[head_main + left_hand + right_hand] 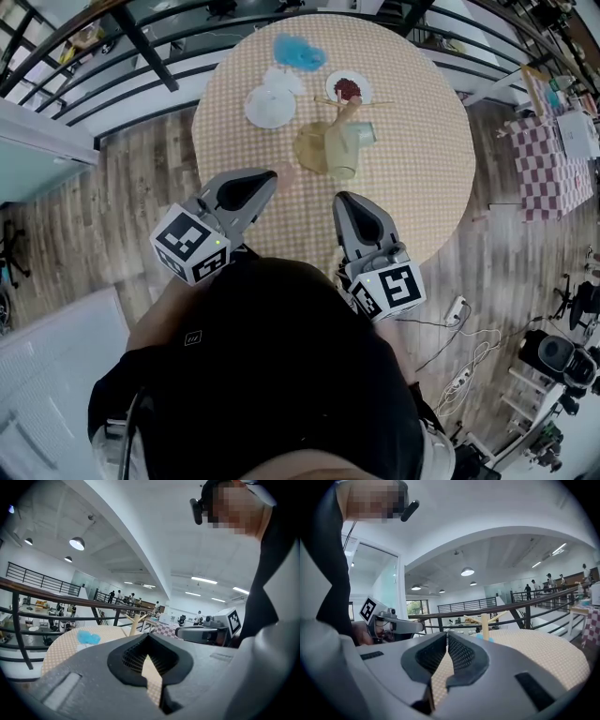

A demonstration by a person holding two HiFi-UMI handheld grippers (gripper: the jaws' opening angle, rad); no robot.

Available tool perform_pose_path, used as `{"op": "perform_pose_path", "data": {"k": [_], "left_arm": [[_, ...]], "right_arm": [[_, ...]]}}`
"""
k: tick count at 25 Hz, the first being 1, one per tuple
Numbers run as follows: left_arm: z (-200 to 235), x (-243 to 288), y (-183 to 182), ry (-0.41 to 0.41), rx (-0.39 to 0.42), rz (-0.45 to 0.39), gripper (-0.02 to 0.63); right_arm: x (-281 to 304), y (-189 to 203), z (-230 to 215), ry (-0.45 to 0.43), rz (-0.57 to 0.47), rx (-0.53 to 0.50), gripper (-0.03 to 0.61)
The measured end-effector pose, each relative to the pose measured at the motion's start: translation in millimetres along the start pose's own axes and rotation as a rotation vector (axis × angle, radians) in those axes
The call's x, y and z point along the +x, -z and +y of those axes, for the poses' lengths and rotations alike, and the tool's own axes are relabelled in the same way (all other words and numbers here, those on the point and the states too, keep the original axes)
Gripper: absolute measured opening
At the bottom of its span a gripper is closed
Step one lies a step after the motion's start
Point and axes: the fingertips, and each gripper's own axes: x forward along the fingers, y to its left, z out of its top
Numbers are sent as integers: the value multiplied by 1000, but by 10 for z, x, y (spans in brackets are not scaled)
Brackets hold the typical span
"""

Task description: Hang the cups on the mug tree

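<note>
Head view first: your left gripper (273,175) and right gripper (342,199) hover over the near edge of the table (427,187), both short of the mug tree (349,111), which stands near the table's middle. A clear cup (356,141) sits right against the tree. A white cup (270,105) lies to its left, and a blue cup (300,52) lies beyond it. Left gripper view: your jaws are pressed together on nothing, with the tree (134,623) ahead and the blue cup (89,637) to its left. Right gripper view: your jaws are likewise clenched and empty, with the tree (484,624) just right of them.
</note>
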Motion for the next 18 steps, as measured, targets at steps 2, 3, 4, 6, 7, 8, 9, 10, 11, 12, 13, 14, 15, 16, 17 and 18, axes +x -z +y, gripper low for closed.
{"op": "perform_pose_path", "data": {"k": [2, 3, 4, 6, 7, 8, 9, 10, 11, 12, 13, 14, 15, 16, 17, 18], "left_arm": [[19, -9, -17, -4, 7, -6, 5], [26, -16, -19, -7, 10, -7, 5], [33, -23, -17, -8, 11, -6, 5], [45, -30, -15, -10, 11, -6, 6], [52, -29, -14, -10, 10, -6, 5], [56, -28, -10, -10, 10, -6, 5], [54, -27, -6, -7, 11, -6, 5], [41, -27, 0, 1, 12, -6, 6], [17, -27, 5, 13, 12, -6, 5], [-10, -23, 10, 28, 9, -5, 5], [-31, -12, 19, 42, 4, -2, 5], [-40, 8, 39, 51, -1, 5, 5], [-32, 34, 69, 54, -1, 16, 5], [-4, 62, 109, 45, 6, 28, 6], [38, 90, 159, 28, 20, 42, 6], [87, 118, 223, 8, 35, 59, 6]], "right_arm": [[4, 28, -47, 18, 2, -2, 25], [6, 45, -55, 19, 5, 3, 25], [9, 60, -53, 16, 8, 12, 25], [22, 69, -40, 7, 13, 22, 25], [29, 66, -34, 5, 15, 19, 25], [34, 64, -30, 5, 17, 15, 25], [37, 62, -26, 6, 18, 13, 25], [35, 64, -23, 7, 19, 13, 25], [30, 68, -20, 9, 20, 13, 25], [24, 73, -18, 11, 22, 14, 25], [19, 79, -19, 12, 25, 15, 25], [17, 85, -24, 12, 28, 16, 25], [20, 92, -30, 13, 33, 17, 25], [25, 104, -36, 14, 38, 18, 25], [30, 121, -38, 15, 45, 20, 25], [33, 143, -37, 16, 53, 21, 25]]}}
